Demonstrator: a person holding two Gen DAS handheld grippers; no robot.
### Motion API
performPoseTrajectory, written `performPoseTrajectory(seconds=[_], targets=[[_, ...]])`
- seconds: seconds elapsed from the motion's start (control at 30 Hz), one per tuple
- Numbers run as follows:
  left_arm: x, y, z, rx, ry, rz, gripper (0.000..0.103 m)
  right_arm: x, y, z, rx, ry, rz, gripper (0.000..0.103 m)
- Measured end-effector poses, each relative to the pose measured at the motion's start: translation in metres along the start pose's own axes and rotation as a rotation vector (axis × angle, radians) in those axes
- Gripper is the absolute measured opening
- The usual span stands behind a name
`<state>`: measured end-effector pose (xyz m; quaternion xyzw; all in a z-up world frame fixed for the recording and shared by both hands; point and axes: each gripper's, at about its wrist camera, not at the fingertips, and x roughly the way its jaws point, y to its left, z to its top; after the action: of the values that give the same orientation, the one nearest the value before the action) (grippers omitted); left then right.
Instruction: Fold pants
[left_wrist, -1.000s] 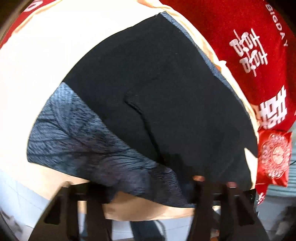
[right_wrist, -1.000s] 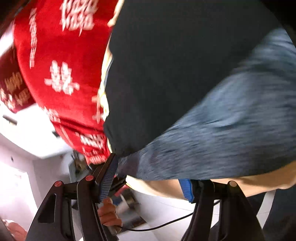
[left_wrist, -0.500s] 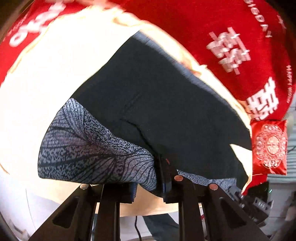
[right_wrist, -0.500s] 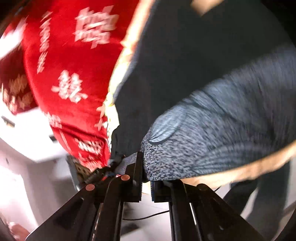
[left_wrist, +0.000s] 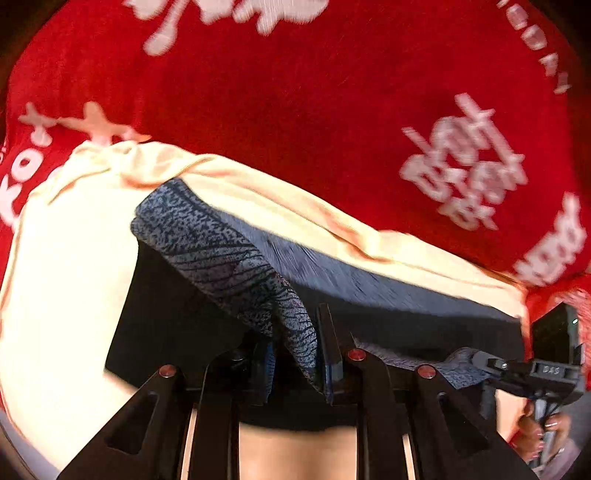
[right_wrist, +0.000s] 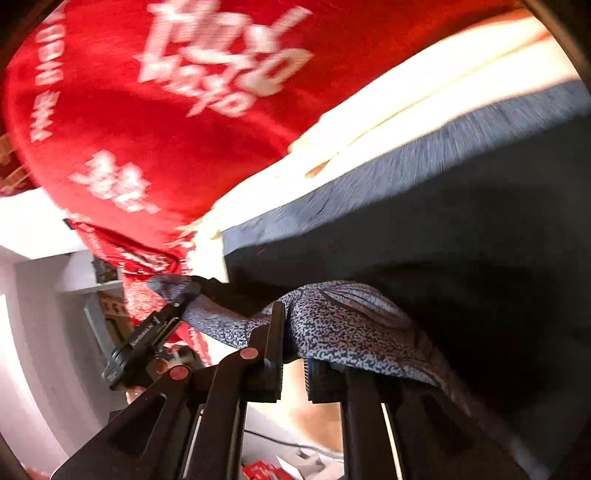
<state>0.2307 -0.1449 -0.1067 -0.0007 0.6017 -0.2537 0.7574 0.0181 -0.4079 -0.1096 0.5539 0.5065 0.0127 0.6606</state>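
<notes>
moved: pants (left_wrist: 236, 258) hem lifted | left tongs (left_wrist: 297, 354), right tongs (right_wrist: 293, 354) pinching hem

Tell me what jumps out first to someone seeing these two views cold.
The red blanket with white lettering fills the top of both views, lying beyond a cream sheet. In front, the dark pants have their grey patterned edge lifted and pinched in the left gripper and, in its own view, the right gripper.
</notes>
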Motion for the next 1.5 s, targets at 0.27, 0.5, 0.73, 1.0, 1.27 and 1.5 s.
performPoseTrajectory(seconds=[0.27,0.5,0.73,1.0,1.27,1.5], targets=[[0.052,0.011,0.022,-0.114,0.04,0.084,0.028,0.043,-0.036,0.061,0.115,0.064,0.018,0.03],[0.005,-0.003,0.01,-0.016,-0.027,0.212,0.08,0.007,0.035,0.022,-0.195,0.027,-0.093,0.075],[0.08,-0.037,0.008,0.067,0.03,0.292,0.08,0.067,0.04,0.023,-0.491,0.079,-0.42,0.035],[0.099,-0.049,0.023,0.073,0.009,0.387,0.087,0.053,0.02,0.057,-0.354,0.026,-0.302,0.03],[0.079,-0.054,0.002,0.061,0.032,0.381,0.087,0.052,0.061,0.05,-0.681,-0.004,-0.416,0.066],[0.095,-0.067,-0.022,0.089,0.021,0.413,0.087,0.107,0.036,0.08,-0.589,0.124,-0.502,0.018]])
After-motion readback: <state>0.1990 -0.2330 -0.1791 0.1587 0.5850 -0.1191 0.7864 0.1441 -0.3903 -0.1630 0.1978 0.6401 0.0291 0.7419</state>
